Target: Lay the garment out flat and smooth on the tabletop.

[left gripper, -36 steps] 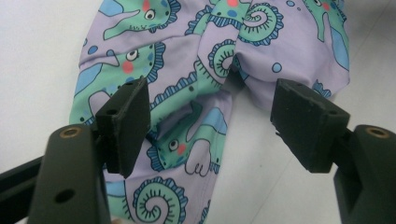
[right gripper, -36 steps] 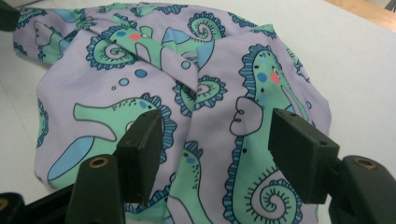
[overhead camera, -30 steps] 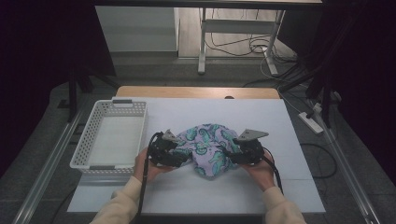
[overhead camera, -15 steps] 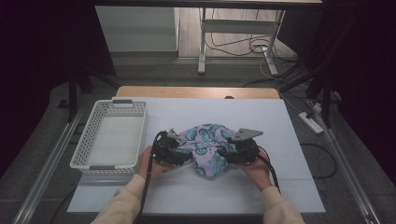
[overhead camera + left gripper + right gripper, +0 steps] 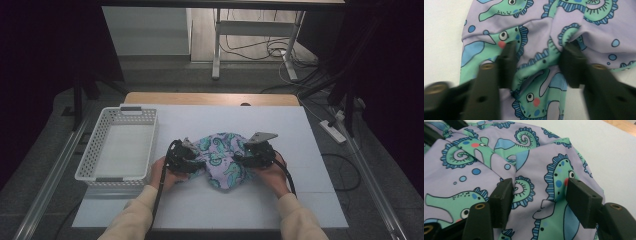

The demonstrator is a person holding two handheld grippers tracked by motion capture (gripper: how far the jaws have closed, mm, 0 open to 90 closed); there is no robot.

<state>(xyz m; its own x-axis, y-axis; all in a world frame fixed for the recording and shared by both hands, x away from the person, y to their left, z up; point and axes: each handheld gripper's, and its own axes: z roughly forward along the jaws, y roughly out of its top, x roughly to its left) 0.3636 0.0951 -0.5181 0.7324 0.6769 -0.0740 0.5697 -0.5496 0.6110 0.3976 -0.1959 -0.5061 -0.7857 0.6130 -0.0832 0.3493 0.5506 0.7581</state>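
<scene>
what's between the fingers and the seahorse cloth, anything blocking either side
Nothing visible. The left gripper has just been closing, its fingers pushing a bunched fold of the seahorse cloth between them. The right gripper straddles another fold, fingers against the fabric with nothing else between.

On the tabletop [image 5: 310, 150], the left gripper [image 5: 192, 161] and right gripper [image 5: 239, 158] flank a crumpled seahorse-print cloth [image 5: 222, 160]; a white basket [image 5: 100, 176] sits left

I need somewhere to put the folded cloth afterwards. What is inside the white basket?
The white basket left of the seahorse cloth looks bare inside: its pale floor shows across the middle. The strip of floor behind its near wall is covered.
</scene>
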